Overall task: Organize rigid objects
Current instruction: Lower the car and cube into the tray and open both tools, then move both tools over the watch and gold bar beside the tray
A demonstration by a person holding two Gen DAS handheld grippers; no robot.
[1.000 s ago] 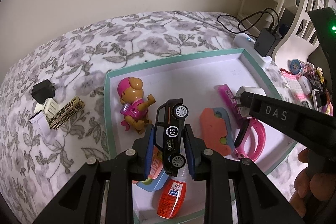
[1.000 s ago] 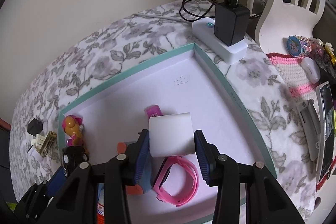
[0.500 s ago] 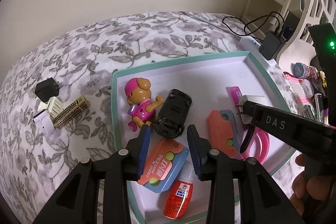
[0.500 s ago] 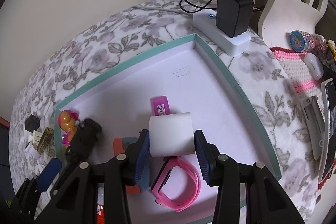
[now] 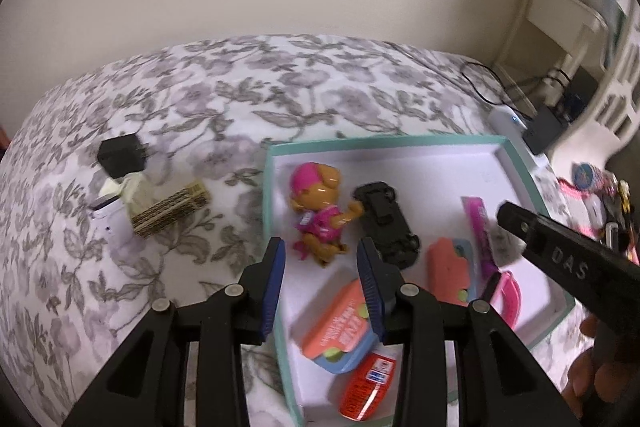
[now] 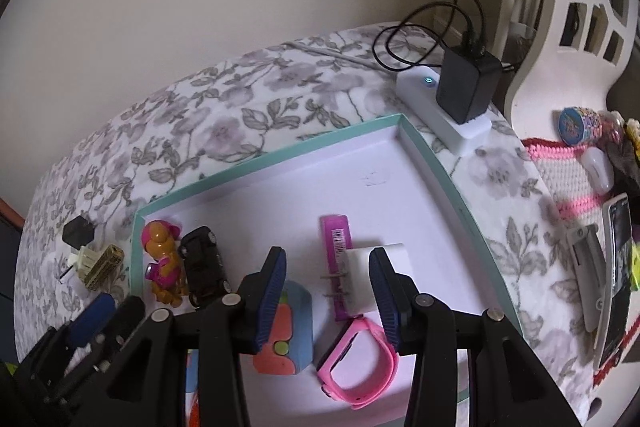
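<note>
Toy car (image 5: 386,223) lies in the tray (image 5: 276,151) on the bed, touching the dog figure (image 5: 318,213). Left tongs (image 5: 322,281) stand apart, empty. Right tongs (image 6: 328,293): white charger (image 6: 378,273) between the fingers, grip unclear; it may drop onto the pink watch (image 6: 360,363).

A grey-and-white floral bedspread (image 5: 168,115) fills the left of the frame. The shallow cardboard box (image 5: 384,141) at centre has teal walls and a white floor; a glossy black toy car (image 5: 386,223) lies beside a pink-and-tan plastic puppy figure (image 5: 316,215).
</note>
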